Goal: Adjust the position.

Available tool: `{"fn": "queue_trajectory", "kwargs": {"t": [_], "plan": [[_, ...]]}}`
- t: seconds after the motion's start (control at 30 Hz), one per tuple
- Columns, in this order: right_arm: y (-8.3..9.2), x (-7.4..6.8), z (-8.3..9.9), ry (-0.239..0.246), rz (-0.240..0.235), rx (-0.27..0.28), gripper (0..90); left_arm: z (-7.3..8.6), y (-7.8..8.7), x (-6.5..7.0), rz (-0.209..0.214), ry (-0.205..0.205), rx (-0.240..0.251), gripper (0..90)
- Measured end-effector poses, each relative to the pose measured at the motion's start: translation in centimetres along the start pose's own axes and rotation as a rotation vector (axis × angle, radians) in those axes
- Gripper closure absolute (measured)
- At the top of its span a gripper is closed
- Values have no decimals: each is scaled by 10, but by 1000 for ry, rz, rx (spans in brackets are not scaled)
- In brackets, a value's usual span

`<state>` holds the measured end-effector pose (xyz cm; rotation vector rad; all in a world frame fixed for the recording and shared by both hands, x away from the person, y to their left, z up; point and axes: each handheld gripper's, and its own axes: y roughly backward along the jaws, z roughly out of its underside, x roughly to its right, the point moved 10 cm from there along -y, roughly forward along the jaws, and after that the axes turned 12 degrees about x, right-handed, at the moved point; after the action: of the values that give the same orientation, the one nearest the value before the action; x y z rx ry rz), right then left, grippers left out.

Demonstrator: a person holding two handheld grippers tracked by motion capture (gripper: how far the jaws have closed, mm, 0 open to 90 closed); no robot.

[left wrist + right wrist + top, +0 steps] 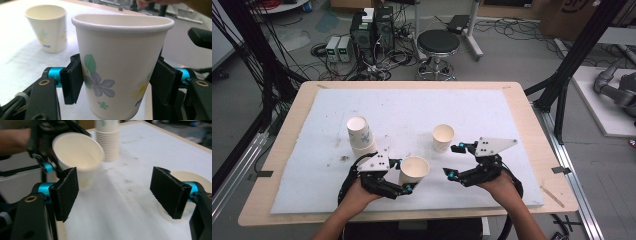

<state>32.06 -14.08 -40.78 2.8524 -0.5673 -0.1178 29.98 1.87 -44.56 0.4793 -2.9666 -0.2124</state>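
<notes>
The left gripper [404, 175] clamps a cup [413, 170] by its wall, at about 6 o'clock on the white mat [412, 105]. The right gripper [453, 161] has its jaws apart with nothing between them, at 3 o'clock of that cup. A stack [360, 135] stands at 10 o'clock, a lone cup [443, 137] at 2 o'clock. To set the held cup down well, I'd keep it upright and squeeze lightly so the paper wall doesn't buckle

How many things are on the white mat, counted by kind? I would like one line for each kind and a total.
Single paper cups: 2, the cup in the left gripper and the lone cup
Stacks of paper cups: 1, the stack
Grippers: 2, left gripper and right gripper
Total: 5
</notes>
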Motion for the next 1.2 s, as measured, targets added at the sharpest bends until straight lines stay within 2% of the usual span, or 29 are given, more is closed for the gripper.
{"fn": "queue_trajectory", "kwargs": {"t": [0.2, 0.27, 0.4, 0.57, 0.9, 1.03, 1.2], "plan": [[25, 21, 12, -31, 155, 22, 237, -9, 14, -14, -74, 21, 105, 319], [30, 27, 17, -27, 197, 15, 237, -12, 18, -17, -93, 15, 127, 319], [38, 35, 27, -36, 244, 10, 237, -18, 24, -21, -118, 10, 169, 320], [46, 44, 36, -42, 301, 8, 237, -21, 30, -24, -140, 1, 196, 319], [64, 60, 58, -41, 411, -19, 236, -32, 45, -29, -227, -14, 294, 315], [76, 65, 60, -41, 458, -11, 237, -32, 49, -32, -260, -36, 303, 315], [91, 69, 58, -52, 511, 30, 236, -31, 49, -33, -275, -40, 305, 313]]}}
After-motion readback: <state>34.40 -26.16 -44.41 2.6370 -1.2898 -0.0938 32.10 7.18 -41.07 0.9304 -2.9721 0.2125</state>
